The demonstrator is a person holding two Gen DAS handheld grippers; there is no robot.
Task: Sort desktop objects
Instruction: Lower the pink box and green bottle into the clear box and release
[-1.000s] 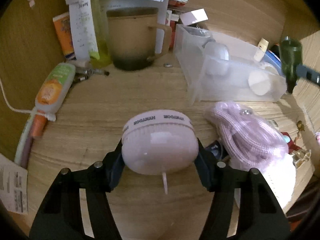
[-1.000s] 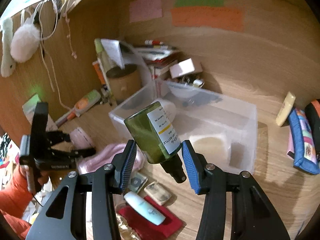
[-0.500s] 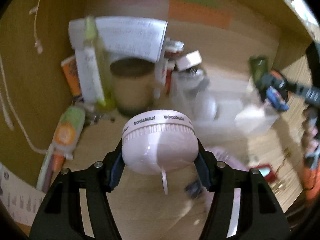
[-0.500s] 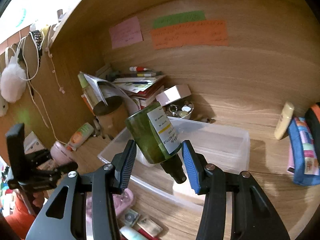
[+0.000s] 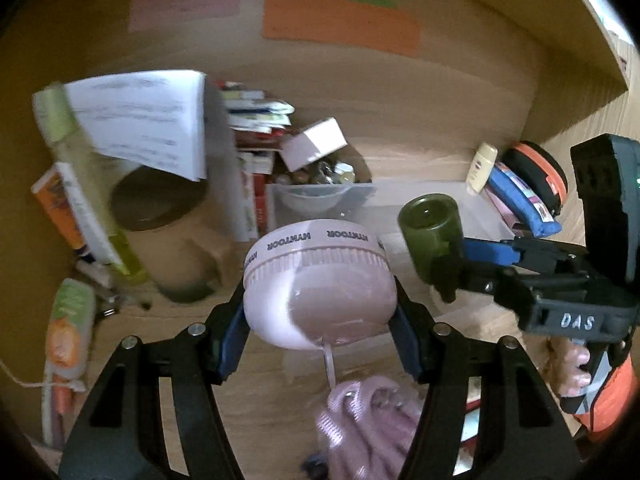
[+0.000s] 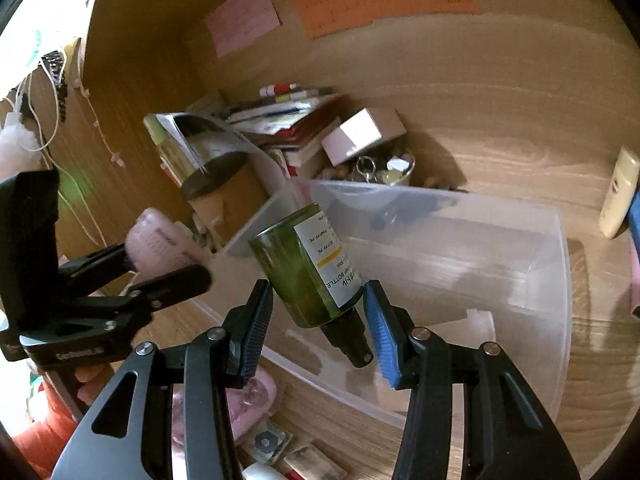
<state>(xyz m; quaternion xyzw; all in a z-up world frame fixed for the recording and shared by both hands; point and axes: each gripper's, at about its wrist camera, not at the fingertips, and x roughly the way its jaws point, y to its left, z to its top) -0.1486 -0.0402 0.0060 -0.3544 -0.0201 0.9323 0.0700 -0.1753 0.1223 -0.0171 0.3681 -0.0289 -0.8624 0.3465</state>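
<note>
My left gripper (image 5: 320, 320) is shut on a round pink fan-like gadget (image 5: 318, 288) lettered HYNTOOR, held above the desk near the clear plastic bin (image 5: 476, 208). My right gripper (image 6: 318, 314) is shut on a dark green pump bottle (image 6: 308, 268) with a white label, held with its pump end towards me above the bin (image 6: 532, 256). In the left wrist view the green bottle (image 5: 430, 232) and right gripper (image 5: 460, 264) hang just right of the pink gadget. In the right wrist view the left gripper (image 6: 192, 268) with the gadget (image 6: 156, 244) is at the left.
A tan mug (image 5: 168, 240), papers, a book stack (image 6: 288, 120), a small white box (image 6: 360, 132) and a bowl of trinkets stand at the back. An orange-green tube (image 5: 68, 328) lies left. A pink cord bundle (image 5: 368, 420) lies near. A cream tube (image 6: 618, 196) and blue pouch (image 5: 520, 200) are right.
Both grippers have risen and come together over the clear bin. The pink gadget and the green bottle stay gripped. The left view now looks at the back wall.
</note>
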